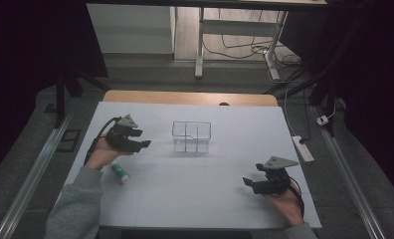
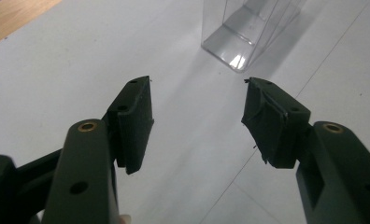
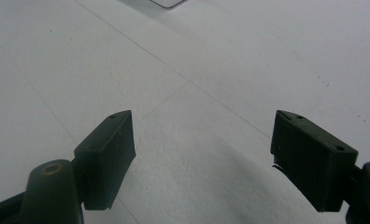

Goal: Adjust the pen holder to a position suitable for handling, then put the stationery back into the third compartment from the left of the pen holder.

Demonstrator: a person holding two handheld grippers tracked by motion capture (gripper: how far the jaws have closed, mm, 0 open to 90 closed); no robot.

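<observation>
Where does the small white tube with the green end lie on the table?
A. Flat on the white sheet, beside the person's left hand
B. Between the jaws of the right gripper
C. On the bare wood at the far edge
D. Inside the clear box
A: in the high view the tube lies flat on the white sheet just beside the left hand, apart from the clear box.

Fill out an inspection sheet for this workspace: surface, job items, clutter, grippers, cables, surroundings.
Surface: white table, wooden strip at far edge.
Job's things: clear divided container, empty, centre; small white-and-green tube lying by the left hand.
Clutter: nothing seen.
Grippers: left gripper open, aimed at the container; right gripper open, over bare table.
Cables: one trails from each gripper; more on the floor.
Surroundings: power strip on floor right, desk legs behind.
</observation>
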